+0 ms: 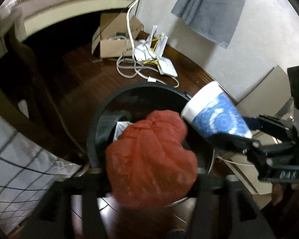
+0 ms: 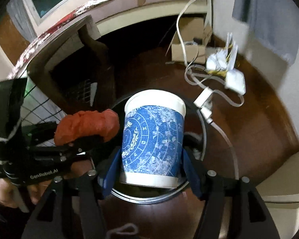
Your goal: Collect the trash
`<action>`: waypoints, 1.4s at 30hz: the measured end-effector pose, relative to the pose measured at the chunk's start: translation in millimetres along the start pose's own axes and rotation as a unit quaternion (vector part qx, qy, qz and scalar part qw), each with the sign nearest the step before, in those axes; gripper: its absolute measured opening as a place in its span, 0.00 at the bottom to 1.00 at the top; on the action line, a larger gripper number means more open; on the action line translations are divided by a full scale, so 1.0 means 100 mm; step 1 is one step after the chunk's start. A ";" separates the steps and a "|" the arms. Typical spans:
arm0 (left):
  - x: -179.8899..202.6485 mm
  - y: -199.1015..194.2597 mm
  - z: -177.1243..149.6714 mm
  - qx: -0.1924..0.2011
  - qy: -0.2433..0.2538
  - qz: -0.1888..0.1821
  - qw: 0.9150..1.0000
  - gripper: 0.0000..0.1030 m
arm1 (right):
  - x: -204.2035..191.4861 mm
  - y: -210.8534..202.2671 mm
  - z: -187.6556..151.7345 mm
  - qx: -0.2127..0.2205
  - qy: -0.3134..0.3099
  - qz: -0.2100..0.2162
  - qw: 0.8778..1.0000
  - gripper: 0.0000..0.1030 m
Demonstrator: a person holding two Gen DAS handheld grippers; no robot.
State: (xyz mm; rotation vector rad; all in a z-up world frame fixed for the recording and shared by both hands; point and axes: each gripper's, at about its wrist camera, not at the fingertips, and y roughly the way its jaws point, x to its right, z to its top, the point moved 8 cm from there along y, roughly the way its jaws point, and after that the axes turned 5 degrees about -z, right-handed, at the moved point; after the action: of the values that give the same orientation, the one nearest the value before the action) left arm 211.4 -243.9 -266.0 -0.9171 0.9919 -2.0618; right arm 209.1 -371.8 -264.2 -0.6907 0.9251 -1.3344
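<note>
You are holding the red bag right over the bin, near its front rim. It is sitting between the fingers of your left gripper. The fingers are standing wide, but the picture is blurry there, so I cannot tell if they are still squeezing the bag.

You are holding the cup over the right side of the bin, with its mouth pointing away from you. It is sitting between the blue pads of your right gripper. The pads are looking just off the cup's sides, so I think the gripper is letting go.

So I am guessing the job is nearly over for these two: both are hanging above the hole, but neither is inside yet. Some stuff is already lying down in the bin.

The bag and the cup are almost touching each other, so the two grippers are working close together. The bin's mouth is looking wide enough for both. A wire rack is standing close on the left. Cables are lying on the floor just past the far rim, with a plug right by the rim. A box is sitting farther back by the wall.
</note>
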 end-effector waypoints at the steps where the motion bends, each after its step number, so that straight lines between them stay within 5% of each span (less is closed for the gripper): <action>1: -0.05 0.02 -0.01 0.001 -0.007 0.007 1.000 0.83 | 0.08 0.03 0.00 0.002 0.015 -0.016 1.000 0.83; 2: -0.11 0.02 -0.02 0.006 -0.017 0.011 1.000 0.85 | 0.20 0.05 0.00 0.005 0.040 -0.026 0.999 0.96; 7: -0.32 -0.02 -0.18 0.009 -0.045 0.043 0.998 0.94 | 0.51 0.08 -0.13 -0.013 0.076 -0.075 0.994 0.99; 15: -0.35 -0.18 -0.21 0.027 -0.040 0.076 0.996 0.96 | 0.33 0.05 -0.21 -0.009 0.041 -0.113 0.993 0.99; 42: -0.32 -1.49 -0.23 0.131 -0.028 0.124 0.983 0.96 | -0.65 -0.99 -0.15 0.088 0.004 -0.098 0.991 0.99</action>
State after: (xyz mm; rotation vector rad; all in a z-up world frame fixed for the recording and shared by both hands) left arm 171.3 -137.4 -162.5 -0.6752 0.7422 -1.8886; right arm 147.5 -319.4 -176.4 -0.6525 0.7499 -1.5722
